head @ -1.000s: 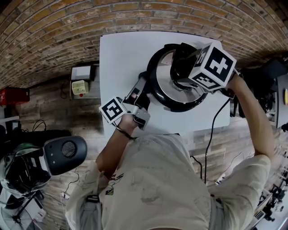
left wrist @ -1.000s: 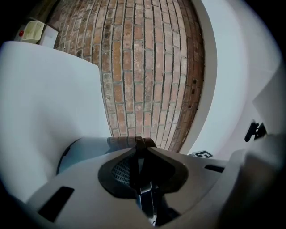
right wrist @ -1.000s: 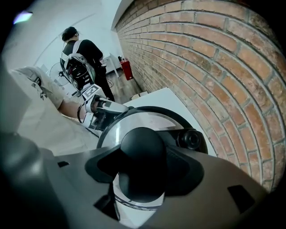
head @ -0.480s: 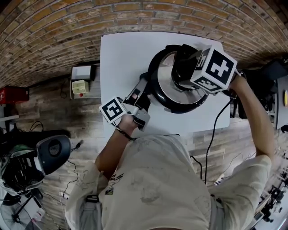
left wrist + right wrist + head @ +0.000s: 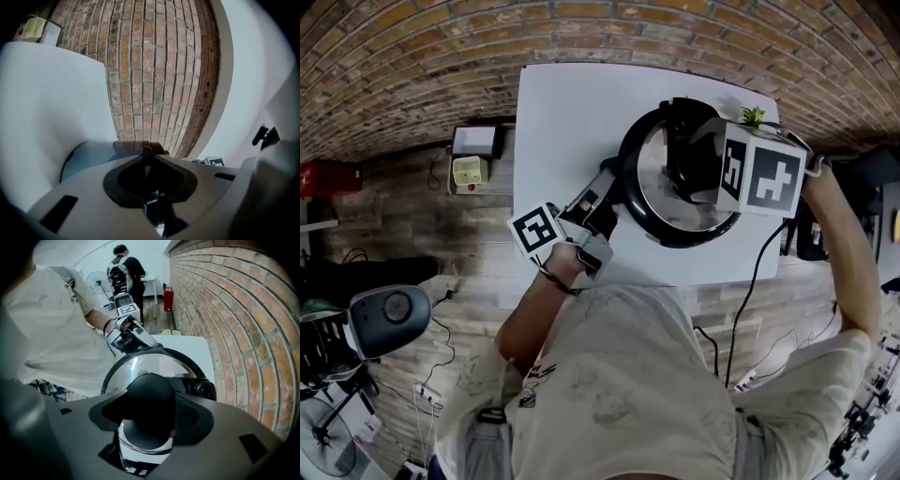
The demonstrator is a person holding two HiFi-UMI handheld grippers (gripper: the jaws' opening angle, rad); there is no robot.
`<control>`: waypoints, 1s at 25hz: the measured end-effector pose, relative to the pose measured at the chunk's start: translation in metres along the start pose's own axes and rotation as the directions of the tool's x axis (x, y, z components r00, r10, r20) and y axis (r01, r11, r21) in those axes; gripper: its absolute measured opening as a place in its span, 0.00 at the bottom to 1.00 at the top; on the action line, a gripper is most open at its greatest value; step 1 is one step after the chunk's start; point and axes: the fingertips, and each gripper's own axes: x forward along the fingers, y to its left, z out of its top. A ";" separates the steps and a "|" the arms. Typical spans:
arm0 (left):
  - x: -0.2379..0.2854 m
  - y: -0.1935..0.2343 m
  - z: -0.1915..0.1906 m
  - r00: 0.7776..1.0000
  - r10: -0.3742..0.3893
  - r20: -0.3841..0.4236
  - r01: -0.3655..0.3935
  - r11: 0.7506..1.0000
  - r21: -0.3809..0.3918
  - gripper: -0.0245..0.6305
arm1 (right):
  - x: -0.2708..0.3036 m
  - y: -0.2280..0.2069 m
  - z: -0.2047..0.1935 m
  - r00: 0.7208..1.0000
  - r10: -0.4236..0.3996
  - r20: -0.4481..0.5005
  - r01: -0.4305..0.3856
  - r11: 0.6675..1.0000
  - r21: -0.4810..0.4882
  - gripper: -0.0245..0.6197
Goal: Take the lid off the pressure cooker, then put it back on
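Far left there's a small box (image 5: pixel 470 141) on the wooden floor (image 5: pixel 412 234) next to the white table (image 5: pixel 562 112), with the brick wall (image 5: pixel 581 28) running behind it all. The left gripper (image 5: pixel 609 192) lies level at the table's near side, jaws pinched almost together on a thin dark piece at the side of the pressure cooker (image 5: pixel 675 234), its side handle (image 5: pixel 153 207) as far as I can tell. The cooker sits on the right half of the table with the shiny lid (image 5: pixel 656 183) on top of it. The right gripper (image 5: pixel 150 414) comes down on it from above, jaws a fair way apart and clamped on either side of the round black knob (image 5: pixel 149 392) in the lid's middle, its marker cube (image 5: pixel 766 175) off to the right. Tiny green plant (image 5: pixel 752 115) at the table's far right corner
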 end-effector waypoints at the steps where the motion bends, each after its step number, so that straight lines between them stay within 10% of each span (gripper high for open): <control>1: 0.000 0.000 0.000 1.000 -0.002 -0.002 0.002 1.000 -0.002 0.15 | 0.000 0.001 -0.001 1.000 0.003 -0.017 -0.004 0.998 -0.059 0.49; 25: -0.003 0.000 0.004 1.000 0.009 0.013 -0.010 0.999 0.040 0.15 | 0.004 0.000 -0.001 1.000 0.003 0.000 -0.003 0.994 -0.109 0.50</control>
